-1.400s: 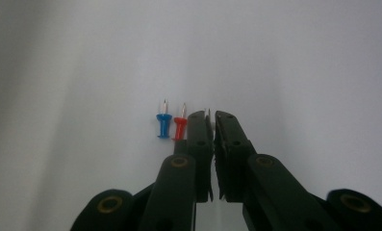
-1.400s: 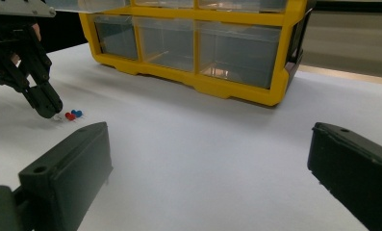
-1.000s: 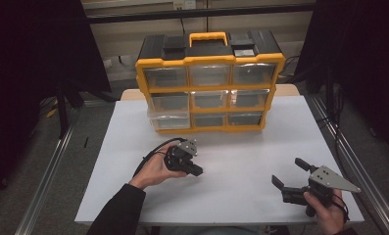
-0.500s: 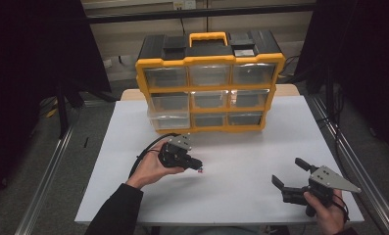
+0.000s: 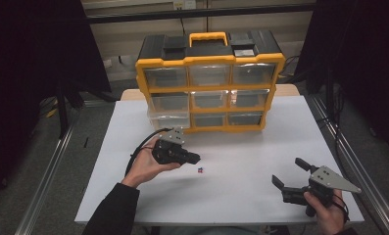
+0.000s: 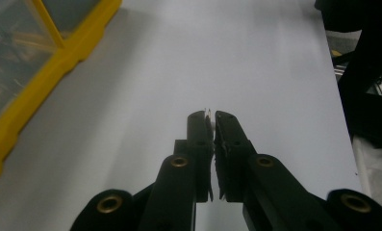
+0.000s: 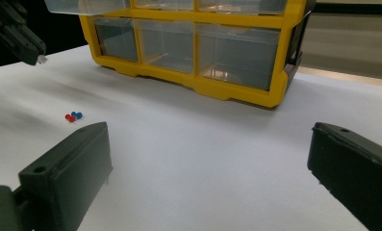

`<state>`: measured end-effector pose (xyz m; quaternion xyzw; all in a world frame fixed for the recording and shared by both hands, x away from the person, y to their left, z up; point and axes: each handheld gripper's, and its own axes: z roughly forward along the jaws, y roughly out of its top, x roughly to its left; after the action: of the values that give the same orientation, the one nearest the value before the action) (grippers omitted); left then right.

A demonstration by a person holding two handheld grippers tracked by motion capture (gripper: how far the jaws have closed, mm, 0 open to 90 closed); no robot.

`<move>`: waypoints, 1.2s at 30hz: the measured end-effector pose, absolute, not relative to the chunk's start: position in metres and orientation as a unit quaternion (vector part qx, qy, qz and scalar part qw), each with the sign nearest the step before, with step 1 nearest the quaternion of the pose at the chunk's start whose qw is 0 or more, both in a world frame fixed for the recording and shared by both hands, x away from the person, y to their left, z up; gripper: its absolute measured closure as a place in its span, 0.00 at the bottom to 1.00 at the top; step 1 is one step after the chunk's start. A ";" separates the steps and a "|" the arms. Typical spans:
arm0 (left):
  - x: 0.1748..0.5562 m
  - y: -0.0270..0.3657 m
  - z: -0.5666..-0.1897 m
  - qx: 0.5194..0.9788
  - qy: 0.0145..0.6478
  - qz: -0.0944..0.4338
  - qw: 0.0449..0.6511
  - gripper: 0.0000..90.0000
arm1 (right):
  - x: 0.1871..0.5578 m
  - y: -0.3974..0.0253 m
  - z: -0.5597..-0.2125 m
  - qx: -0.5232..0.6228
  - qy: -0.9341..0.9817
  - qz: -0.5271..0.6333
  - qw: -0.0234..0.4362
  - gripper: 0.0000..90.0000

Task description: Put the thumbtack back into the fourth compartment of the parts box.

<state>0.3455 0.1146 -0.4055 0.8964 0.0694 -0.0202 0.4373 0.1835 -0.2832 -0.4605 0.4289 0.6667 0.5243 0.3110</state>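
Left gripper (image 6: 210, 115) is pinched shut on a tiny white pushpin (image 6: 208, 113), held just above the white table (image 5: 241, 191). Red & blue pins (image 7: 73, 116) lie nearby; right gripper (image 7: 205, 168) rests wide open, w/ yellow drawer organizer (image 5: 209, 88) behind.

Left tool (image 5: 194, 158) pinched closed; right tool (image 5: 289, 172) gaping wide.

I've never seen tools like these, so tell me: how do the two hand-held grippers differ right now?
The left hand-held gripper has its black jaws shut on a small white pin; the right hand-held gripper has its jaws wide apart, with nothing between them. The left sits near the yellow plastic drawer organizer; the right sits by the white table's near edge. Each is held in one hand.
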 end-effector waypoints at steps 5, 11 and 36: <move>0.345 0.120 -0.396 0.892 0.066 -0.009 0.447 0.95 | 0.183 -0.283 -0.460 0.429 0.666 0.524 0.311 0.01; 0.344 0.124 -0.389 0.884 0.074 -0.007 0.461 0.95 | 0.183 -0.283 -0.460 0.428 0.667 0.525 0.311 0.01; 0.351 0.140 -0.346 0.865 0.070 0.037 0.496 0.95 | 0.184 -0.283 -0.460 0.429 0.666 0.525 0.312 0.01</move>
<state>0.3513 0.1405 -0.3457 0.8646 0.0705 0.0367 0.4961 0.1836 -0.2834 -0.4605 0.4285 0.6658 0.5251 0.3120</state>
